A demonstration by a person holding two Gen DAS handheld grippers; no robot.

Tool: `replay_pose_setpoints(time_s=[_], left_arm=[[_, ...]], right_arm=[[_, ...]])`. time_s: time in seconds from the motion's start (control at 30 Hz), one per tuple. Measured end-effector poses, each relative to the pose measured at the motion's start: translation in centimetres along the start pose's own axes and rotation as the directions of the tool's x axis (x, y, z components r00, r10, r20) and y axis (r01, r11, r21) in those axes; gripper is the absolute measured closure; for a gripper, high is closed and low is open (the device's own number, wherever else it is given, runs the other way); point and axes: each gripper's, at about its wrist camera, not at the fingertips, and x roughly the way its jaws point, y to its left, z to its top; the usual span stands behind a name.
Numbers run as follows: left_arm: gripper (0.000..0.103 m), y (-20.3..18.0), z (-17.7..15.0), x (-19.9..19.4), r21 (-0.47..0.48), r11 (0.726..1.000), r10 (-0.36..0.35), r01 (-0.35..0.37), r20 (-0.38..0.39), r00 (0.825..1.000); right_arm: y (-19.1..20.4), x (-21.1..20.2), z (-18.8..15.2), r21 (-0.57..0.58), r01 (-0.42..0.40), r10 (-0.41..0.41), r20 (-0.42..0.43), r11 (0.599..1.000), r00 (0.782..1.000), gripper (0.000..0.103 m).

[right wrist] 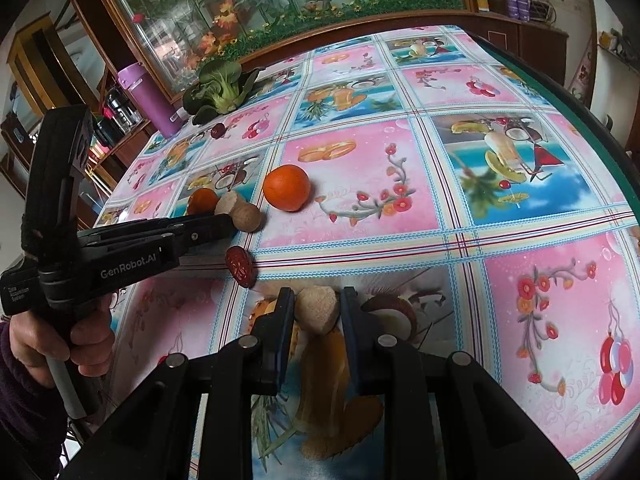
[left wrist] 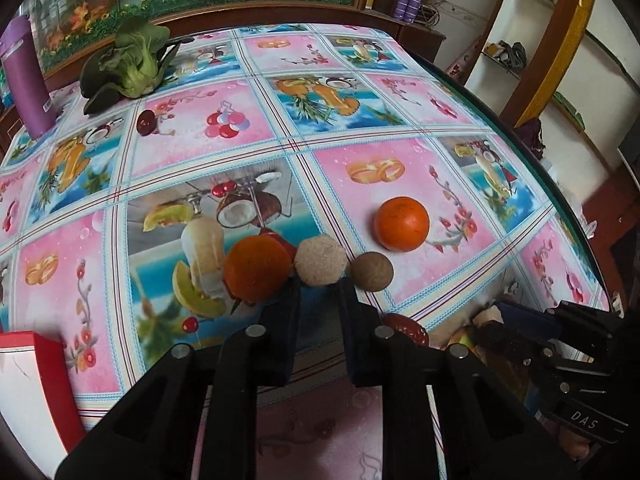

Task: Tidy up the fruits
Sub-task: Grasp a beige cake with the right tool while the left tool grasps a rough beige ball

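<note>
Right gripper [right wrist: 317,300] pinches beige fruit [right wrist: 316,309], seen only from my right wrist; left gripper [left wrist: 319,286] narrow, empty, behind pale longan [left wrist: 321,261], lower centre.

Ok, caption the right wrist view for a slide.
Right gripper closes on a beige fruit over the fruit-print tablecloth.

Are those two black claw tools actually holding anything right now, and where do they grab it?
The right gripper pinches a small tan rough-skinned round fruit by its sides. The left gripper is open, holding nothing, beside another pale tan fruit.
</note>
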Motion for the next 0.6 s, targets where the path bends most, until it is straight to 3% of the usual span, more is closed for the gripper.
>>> replay_pose_setpoints(time_s=[0.07, 0.2, 0.5, 0.6], left_arm=[[0.079, -0.2, 0.0, 0.0, 0.000, 1.000, 0.002, -0.002, 0.002, 1.000], [0.060, -0.9, 0.3, -0.1, 0.001, 1.000, 0.003, -0.003, 0.017, 1.000], [0.061, -1.9, 1.6, 1.4, 0.062, 0.997, 0.042, -0.044, 0.025, 0.999], [0.074, -2.1, 1.5, 1.6, 0.078, 0.995, 0.060, -0.063, 0.039, 0.997]], right_arm=[[0.0, 0.0, 0.0, 0.002, -0.007, 0.007, 0.001, 1.000, 1.000, 0.080], [-0.2, 0.0, 0.1, 0.011, -0.023, 0.023, 0.003, 1.000, 1.000, 0.080], [-0.8, 0.0, 0.1, 0.045, -0.066, 0.066, 0.005, 0.997, 0.998, 0.080], [-0.9, 0.0, 0.1, 0.047, -0.069, 0.068, 0.005, 0.997, 0.998, 0.081]])
